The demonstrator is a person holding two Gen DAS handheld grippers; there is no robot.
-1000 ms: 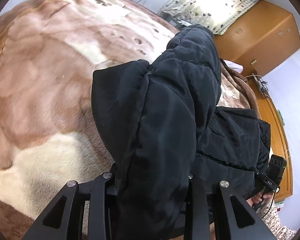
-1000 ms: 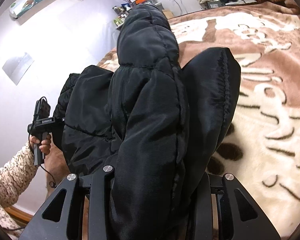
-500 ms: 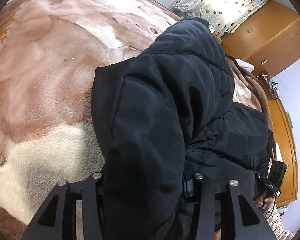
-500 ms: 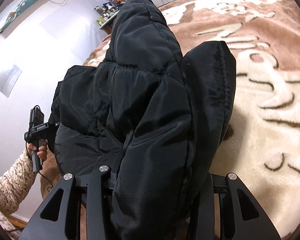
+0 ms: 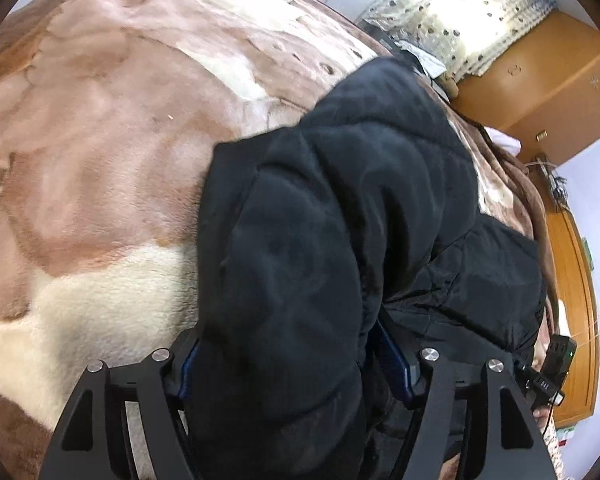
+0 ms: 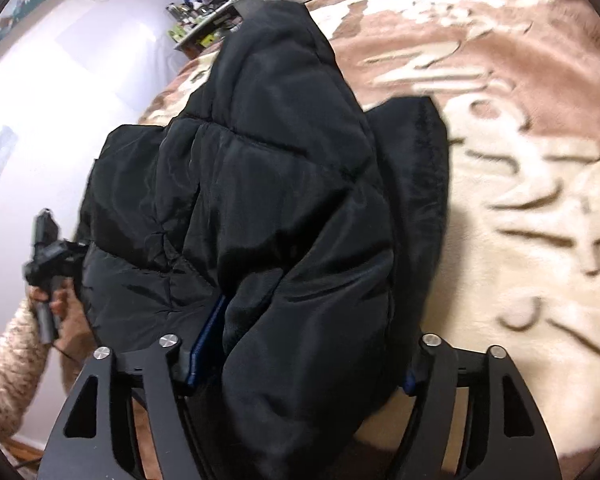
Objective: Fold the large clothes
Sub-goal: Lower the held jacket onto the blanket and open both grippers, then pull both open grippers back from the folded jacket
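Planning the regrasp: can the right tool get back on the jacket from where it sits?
Probably yes. The right tool has just been opening and the jacket bulges between its fingers, so nothing stands in the way. Closing should re-grip it.

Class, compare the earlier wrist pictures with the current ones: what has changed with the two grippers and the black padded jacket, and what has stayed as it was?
Both the left gripper and the right gripper have just been opening their jaws; blue pads now show beside the black padded jacket, which still bulges between them, loosening from the grip. The jacket has sunk lower onto the brown and cream plush blanket. The blanket stayed put.
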